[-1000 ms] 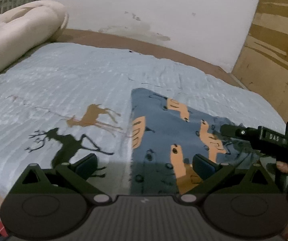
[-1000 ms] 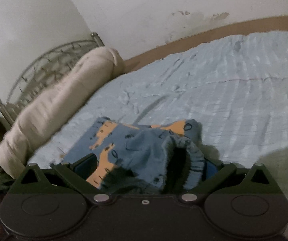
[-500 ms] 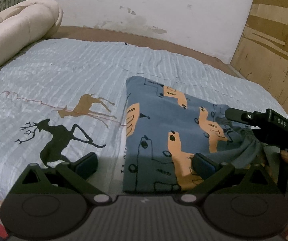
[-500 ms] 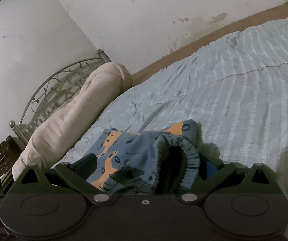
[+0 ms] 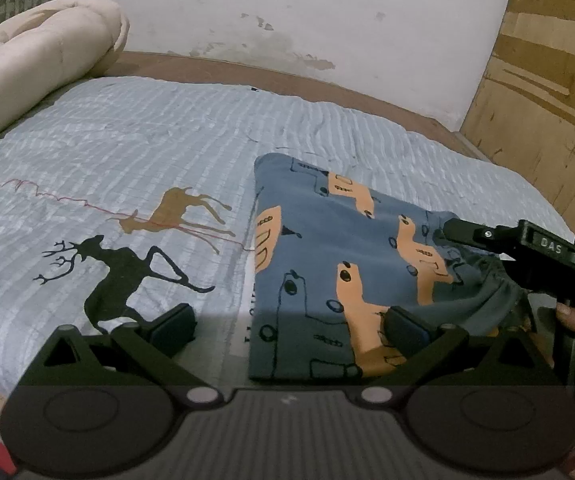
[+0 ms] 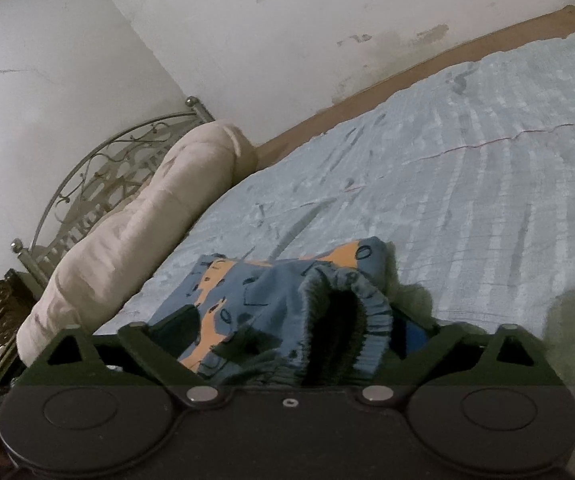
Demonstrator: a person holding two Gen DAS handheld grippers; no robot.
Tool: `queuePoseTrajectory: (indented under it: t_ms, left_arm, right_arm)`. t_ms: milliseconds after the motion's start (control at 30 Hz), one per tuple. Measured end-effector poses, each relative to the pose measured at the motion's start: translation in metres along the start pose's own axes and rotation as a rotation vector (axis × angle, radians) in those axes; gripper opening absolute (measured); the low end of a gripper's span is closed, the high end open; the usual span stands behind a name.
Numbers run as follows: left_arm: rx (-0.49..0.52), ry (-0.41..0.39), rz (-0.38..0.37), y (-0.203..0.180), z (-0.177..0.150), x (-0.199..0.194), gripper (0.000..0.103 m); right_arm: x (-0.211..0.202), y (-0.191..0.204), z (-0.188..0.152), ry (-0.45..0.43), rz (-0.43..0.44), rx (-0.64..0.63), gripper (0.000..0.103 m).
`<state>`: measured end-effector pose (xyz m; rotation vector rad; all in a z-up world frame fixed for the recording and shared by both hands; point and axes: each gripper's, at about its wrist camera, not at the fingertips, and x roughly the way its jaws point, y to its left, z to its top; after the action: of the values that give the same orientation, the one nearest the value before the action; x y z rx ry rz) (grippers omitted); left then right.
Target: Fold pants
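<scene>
Between the closing jaws of the right tool [image 6: 291, 332] bunches the pants [image 6: 271, 304] waistband; left tool [image 5: 287, 326] gapes over their near edge.

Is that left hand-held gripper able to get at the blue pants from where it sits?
Probably yes: the left hand-held gripper is open, and the pants lie just ahead with nothing between.
</scene>
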<state>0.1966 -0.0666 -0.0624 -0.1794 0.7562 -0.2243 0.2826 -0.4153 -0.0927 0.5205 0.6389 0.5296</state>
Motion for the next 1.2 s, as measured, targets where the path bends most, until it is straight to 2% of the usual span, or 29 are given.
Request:
queuePoseTrajectory:
  t_ms: [33, 100, 200, 400, 967, 1200]
  left_arm:
    - [-0.001, -0.001, 0.0, 0.0, 0.0, -0.001, 0.102]
    - [-0.01, -0.002, -0.002, 0.001, 0.001, -0.002, 0.102]
    - [-0.024, -0.004, -0.007, 0.003, 0.003, -0.003, 0.102]
    - [-0.05, -0.014, -0.008, 0.007, 0.006, -0.007, 0.084]
    - [-0.072, 0.006, -0.046, 0.005, 0.006, -0.005, 0.029]
    - [-0.08, -0.003, -0.049, 0.005, 0.005, -0.005, 0.014]
  right_arm:
    - [-0.001, -0.001, 0.0, -0.005, -0.006, 0.005, 0.089]
    - [-0.002, -0.004, -0.001, -0.017, -0.022, 0.019, 0.075]
    - [-0.004, -0.008, -0.002, -0.028, -0.036, 0.039, 0.063]
    - [-0.005, -0.011, -0.003, -0.038, -0.036, 0.054, 0.052]
    - [-0.008, -0.013, -0.004, -0.047, -0.031, 0.057, 0.049]
    - [-0.007, -0.007, -0.006, -0.05, -0.055, 0.036, 0.042]
